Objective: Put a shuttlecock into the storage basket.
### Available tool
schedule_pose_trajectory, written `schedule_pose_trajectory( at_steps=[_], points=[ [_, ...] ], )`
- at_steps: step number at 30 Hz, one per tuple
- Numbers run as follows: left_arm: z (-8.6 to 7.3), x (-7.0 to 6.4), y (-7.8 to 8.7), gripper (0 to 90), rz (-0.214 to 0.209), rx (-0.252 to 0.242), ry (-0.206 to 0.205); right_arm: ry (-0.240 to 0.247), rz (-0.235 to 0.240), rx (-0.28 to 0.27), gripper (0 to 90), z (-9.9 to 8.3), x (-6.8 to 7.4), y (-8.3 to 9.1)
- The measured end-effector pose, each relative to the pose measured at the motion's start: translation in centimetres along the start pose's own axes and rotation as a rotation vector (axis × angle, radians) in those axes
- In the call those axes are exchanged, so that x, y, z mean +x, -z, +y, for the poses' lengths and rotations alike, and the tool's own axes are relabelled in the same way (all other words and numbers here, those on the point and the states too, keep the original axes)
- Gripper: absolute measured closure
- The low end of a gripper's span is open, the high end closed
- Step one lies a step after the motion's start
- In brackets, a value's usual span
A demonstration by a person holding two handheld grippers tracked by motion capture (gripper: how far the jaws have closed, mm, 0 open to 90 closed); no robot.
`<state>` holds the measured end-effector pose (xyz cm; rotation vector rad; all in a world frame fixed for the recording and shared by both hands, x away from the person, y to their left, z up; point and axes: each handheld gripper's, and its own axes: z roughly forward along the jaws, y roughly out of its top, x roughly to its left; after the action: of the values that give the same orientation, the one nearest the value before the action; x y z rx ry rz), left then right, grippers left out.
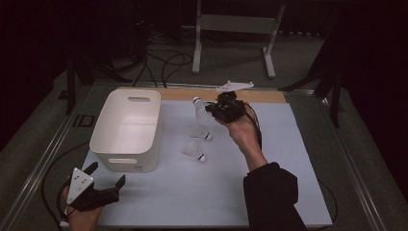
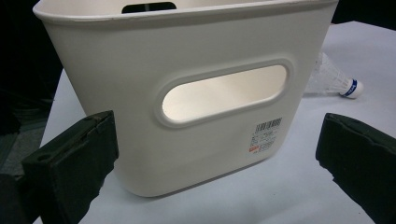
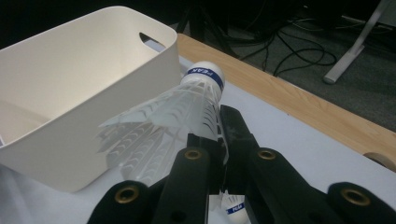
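Bin (image 2: 140, 93) cut by frame top; label (image 2: 266, 135) print unreadable.

The left tool (image 1: 107, 173) sits low at the near left, held from below by the person's left hand (image 1: 81, 217). Its two black jaws stand wide apart with nothing between them and point forward and up; in the left gripper view they rise at either edge with a broad gap. A grey three-cornered plate lies on its top. The right forearm, in a dark sleeve, reaches forward from the bottom, the bare right hand (image 1: 244, 132) wrapped around the right tool (image 1: 210, 111), which is raised and points left. Its jaws are drawn close together, pinching something white between them, and a cable trails from it
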<state>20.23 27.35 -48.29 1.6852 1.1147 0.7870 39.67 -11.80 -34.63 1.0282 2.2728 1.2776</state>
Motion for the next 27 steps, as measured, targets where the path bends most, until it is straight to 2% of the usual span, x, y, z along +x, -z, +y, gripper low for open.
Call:
schedule_pose_trajectory(
  at_steps=[27],
  points=[
    [0.0, 0.0, 0.0, 0.1, -0.002, 0.002, -0.007, 0.016, 0.015, -0.016, 88.9, 1.6, 1.1, -1.3]
  ],
)
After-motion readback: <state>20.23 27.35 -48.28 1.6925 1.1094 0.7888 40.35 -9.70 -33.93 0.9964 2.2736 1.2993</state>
